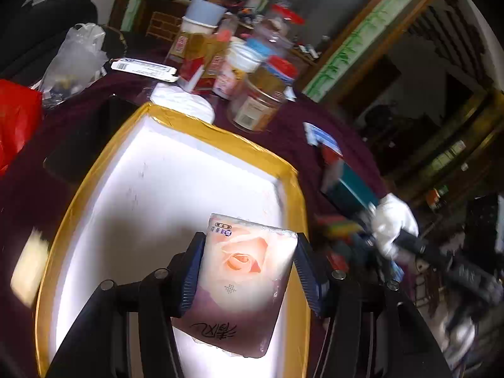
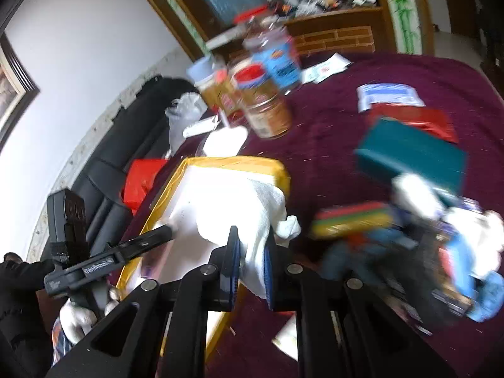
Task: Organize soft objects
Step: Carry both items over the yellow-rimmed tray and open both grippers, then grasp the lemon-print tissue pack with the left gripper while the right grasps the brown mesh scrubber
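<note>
Much of my right view is smeared by blur: the pile at lower right [image 2: 441, 245] is only streaks of red, blue and white, and I cannot name its parts. The bench [image 2: 362, 119] wears a plush maroon cloth; behind it stand jars [image 1: 261, 100], a white wall and dark wood framing. My left gripper [image 1: 249, 271] clamps a glossy tissue pack [image 1: 245, 283] printed with a rose, low centre, over the white box [image 1: 220, 138] with gold-taped rim. My right gripper [image 2: 252, 271] is pinched on a nubbly white towel [image 2: 252, 217] at that box's right edge.
</note>
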